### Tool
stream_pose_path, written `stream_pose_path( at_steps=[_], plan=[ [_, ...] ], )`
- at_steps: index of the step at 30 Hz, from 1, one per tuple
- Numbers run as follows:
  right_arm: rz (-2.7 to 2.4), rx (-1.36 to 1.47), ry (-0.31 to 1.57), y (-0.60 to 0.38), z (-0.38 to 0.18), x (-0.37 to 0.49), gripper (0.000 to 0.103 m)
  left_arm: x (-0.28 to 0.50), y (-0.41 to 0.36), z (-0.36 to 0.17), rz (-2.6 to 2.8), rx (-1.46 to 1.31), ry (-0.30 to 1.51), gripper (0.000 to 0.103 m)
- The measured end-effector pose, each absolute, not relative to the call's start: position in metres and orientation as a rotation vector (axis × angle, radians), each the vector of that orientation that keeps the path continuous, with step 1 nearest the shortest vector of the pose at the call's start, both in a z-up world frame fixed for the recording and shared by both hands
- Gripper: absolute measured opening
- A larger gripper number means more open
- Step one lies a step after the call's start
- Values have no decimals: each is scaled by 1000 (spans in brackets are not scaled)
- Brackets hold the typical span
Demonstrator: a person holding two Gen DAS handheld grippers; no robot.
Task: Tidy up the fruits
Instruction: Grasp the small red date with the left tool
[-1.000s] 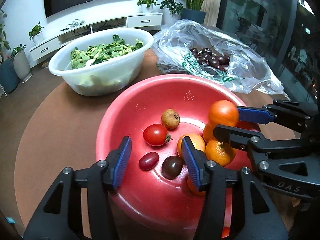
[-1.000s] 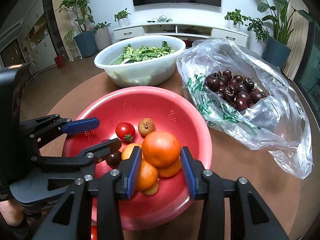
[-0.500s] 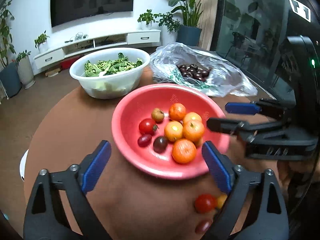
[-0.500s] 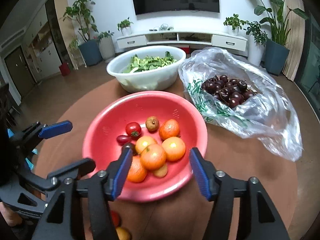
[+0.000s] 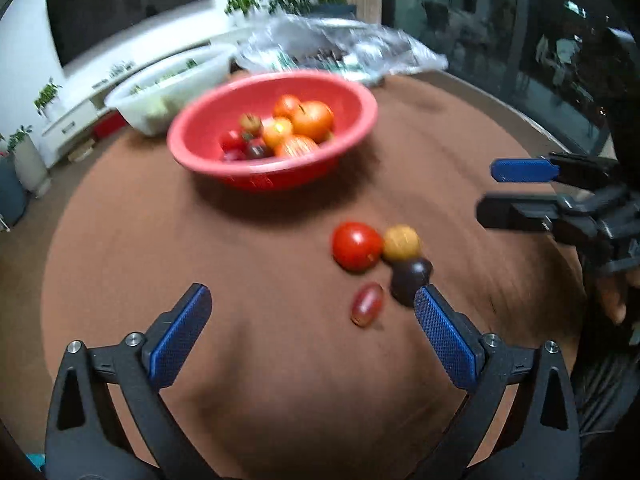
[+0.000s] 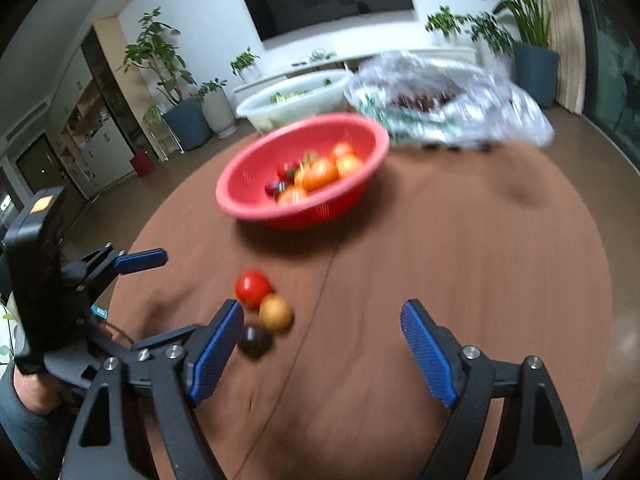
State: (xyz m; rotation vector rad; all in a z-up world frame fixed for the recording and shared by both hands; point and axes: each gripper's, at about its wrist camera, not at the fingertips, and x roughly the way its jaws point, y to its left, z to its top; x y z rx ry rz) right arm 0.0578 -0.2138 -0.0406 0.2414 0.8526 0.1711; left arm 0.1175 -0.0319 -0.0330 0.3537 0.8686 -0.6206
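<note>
we hold the left gripper (image 5: 308, 312) over the round brown tabletop (image 5: 240, 248), its blue-padded jaws still spreading and already very wide, with nothing pressed between them; only bare table lies in the gap. the right gripper (image 6: 322, 322) is also opening, its blue pads well apart, and nothing sits between them either.

on the table just ahead of us lies a small cluster of loose fruit: a round red tomato (image 5: 356, 246), a yellow-orange round fruit (image 5: 401, 243) touching it on the right, a dark purple-black round fruit (image 5: 410, 276) just beside and below that one, and a small oblong dark red fruit (image 5: 367, 304) a little apart, nearest the left gripper's right finger. from the right wrist view the same red tomato (image 6: 252, 288), yellow-orange fruit (image 6: 275, 313) and dark fruit (image 6: 255, 342) sit close to the right gripper's left finger, outside its gap; we cannot see the oblong one there.

farther back stands the red plastic colander bowl (image 5: 348, 148) holding oranges and several smaller red and dark fruits, blurred. behind it are a white plastic basin of green leaves (image 5: 168, 92) and a crumpled clear plastic bag (image 6: 460, 112) with dark cherries inside.

both views are smeared with motion blur
</note>
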Motion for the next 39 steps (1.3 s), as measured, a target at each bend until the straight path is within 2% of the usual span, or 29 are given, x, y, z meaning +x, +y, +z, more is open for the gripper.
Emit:
stream_pose_path(
  at_steps=[9,11,13,16,18,24,27,34,39],
  plan=[
    [171,241,900,-201,-53,26,83,113,-51,-48,-669,478,914,102],
    [174,235,900,-200,-54,22,83,115,-54,-49,-682,486,922,95],
    [178,229,901,-199,-55,21,81,118,-55,-51,-692,488,939,80],
    [179,229,906,-198,-57,21,79,121,-56,-54,-697,499,959,62],
    [178,231,905,-199,-57,21,78,121,-56,-55,-706,507,963,59],
    [183,229,911,-198,-58,22,73,118,-62,-55,-751,527,968,34],
    [185,227,913,-197,-58,22,72,119,-64,-55,-755,530,969,33],
    [189,224,915,-196,-58,23,70,114,-67,-55,-777,544,973,21],
    [188,222,915,-195,-57,23,69,112,-66,-55,-776,541,975,17]
  ],
)
